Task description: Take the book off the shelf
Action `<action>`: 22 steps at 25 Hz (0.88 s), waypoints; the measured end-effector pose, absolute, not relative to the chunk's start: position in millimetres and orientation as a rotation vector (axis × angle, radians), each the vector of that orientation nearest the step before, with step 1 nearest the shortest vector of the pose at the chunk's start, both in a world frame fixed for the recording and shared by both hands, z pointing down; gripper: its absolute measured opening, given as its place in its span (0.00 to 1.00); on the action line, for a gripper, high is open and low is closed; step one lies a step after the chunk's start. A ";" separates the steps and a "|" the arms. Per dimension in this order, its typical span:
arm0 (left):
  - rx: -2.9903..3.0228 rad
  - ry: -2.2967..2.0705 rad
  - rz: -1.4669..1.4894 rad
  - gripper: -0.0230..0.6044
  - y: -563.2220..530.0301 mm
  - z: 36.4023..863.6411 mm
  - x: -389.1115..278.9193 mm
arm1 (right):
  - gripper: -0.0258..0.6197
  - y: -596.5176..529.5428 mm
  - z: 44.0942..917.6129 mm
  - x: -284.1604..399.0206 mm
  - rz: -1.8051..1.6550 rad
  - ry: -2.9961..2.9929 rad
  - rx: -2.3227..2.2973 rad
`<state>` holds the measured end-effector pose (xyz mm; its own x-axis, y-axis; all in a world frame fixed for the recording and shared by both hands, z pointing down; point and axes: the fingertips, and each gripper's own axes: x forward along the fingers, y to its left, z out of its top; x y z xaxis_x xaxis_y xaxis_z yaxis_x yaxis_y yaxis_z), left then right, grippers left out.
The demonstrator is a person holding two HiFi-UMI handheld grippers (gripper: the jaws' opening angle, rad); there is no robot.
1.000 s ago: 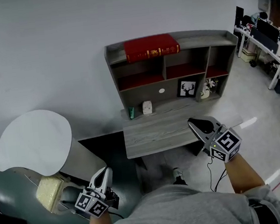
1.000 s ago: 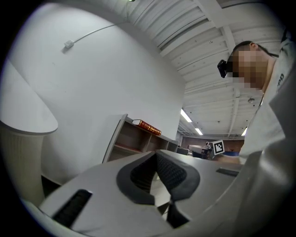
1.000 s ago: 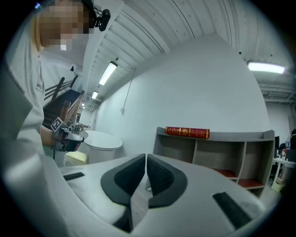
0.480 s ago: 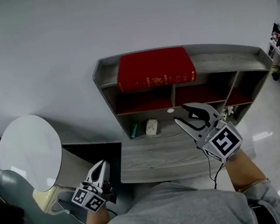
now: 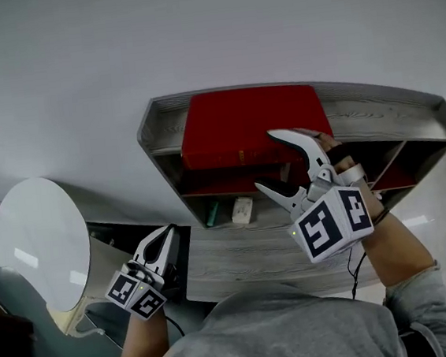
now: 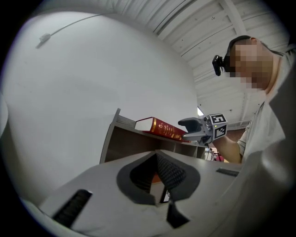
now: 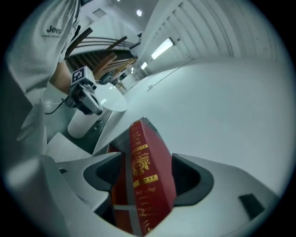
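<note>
A thick red book (image 5: 241,124) with gold print on its spine lies flat on top of the grey shelf unit (image 5: 375,114). My right gripper (image 5: 266,161) is at the book's front right edge, rolled so one jaw stands above the cover and one below the spine. Its jaws have just been opening and stand wide. In the right gripper view the book (image 7: 145,180) sits between the pads with gaps at both sides. My left gripper (image 5: 164,237) hangs low at the left, shut and empty, well short of the shelf. From the left gripper view the book (image 6: 162,127) shows beyond its jaws.
A white round tabletop (image 5: 35,241) stands at the left. Below the shelf compartments a grey desk surface (image 5: 239,259) juts toward me. A small green can (image 5: 213,213) and a white box (image 5: 243,210) sit at its back. A white wall is behind the shelf.
My right gripper has risen from the desk to the book's front edge, rolled, and gone from shut to wide open around the book. My left gripper has moved up toward the desk.
</note>
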<state>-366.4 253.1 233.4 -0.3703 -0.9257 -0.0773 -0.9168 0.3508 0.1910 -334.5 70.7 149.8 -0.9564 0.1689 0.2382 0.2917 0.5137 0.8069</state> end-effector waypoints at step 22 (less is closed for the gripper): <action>2.190 -2.163 -0.265 0.08 274.9 204.7 -405.0 | 0.43 83.0 138.3 -334.2 -1.729 -2.248 0.166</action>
<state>-405.0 274.9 204.7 0.0055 -0.9964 -0.0850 -0.9874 -0.0188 0.1568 -334.2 83.0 138.3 -0.9485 -0.2709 0.1645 0.0896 0.2690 0.9590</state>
